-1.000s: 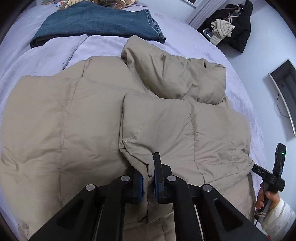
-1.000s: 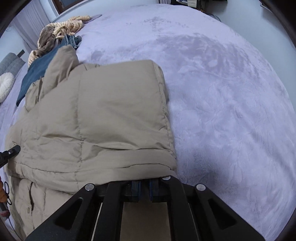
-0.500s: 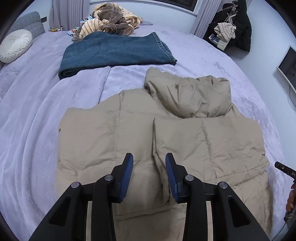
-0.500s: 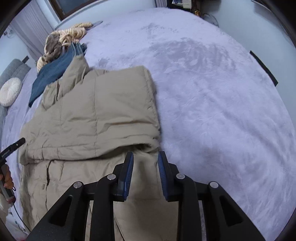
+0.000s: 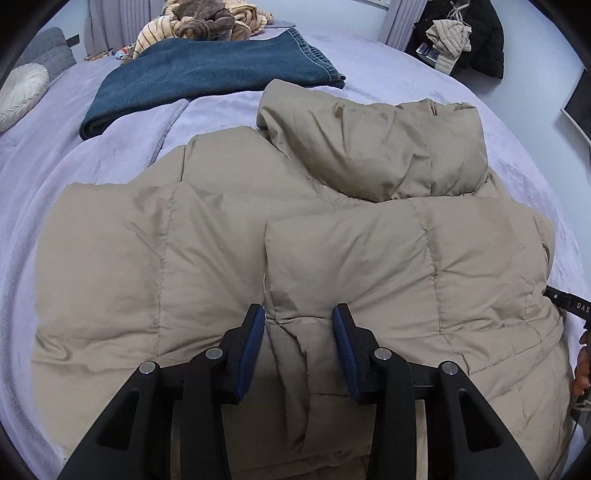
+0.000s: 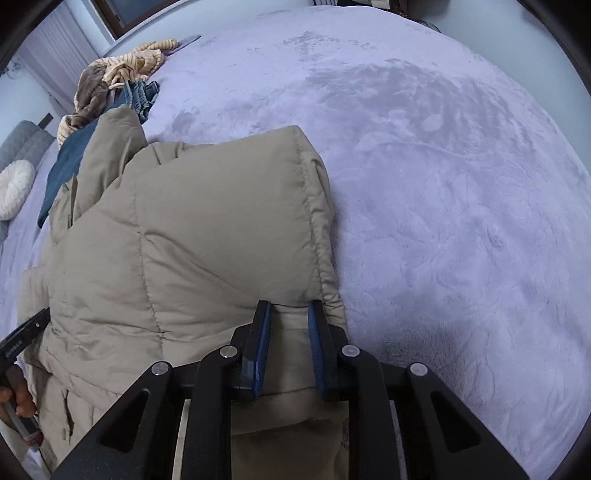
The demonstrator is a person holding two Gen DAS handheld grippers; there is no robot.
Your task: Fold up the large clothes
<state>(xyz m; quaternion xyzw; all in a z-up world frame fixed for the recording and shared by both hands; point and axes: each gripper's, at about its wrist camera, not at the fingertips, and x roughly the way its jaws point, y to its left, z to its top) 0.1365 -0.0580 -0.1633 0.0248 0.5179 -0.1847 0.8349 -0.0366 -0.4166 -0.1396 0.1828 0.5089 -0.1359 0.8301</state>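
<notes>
I see the beige puffer jacket (image 5: 207,258) folded on the lilac bed (image 6: 461,184), wide free room right. My left gripper (image 5: 299,314) just opened; my right gripper (image 6: 290,308) just narrowed, both ungripped astride folds. Jacket's near hem is cut off.

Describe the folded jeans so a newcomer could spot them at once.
Start from the lavender bed cover that fills the scene, where a tan puffer jacket lies in front. Just beyond its hood lie the folded jeans: a flat dark-blue denim slab, unlike the crumpled striped clothes pile behind.
</notes>
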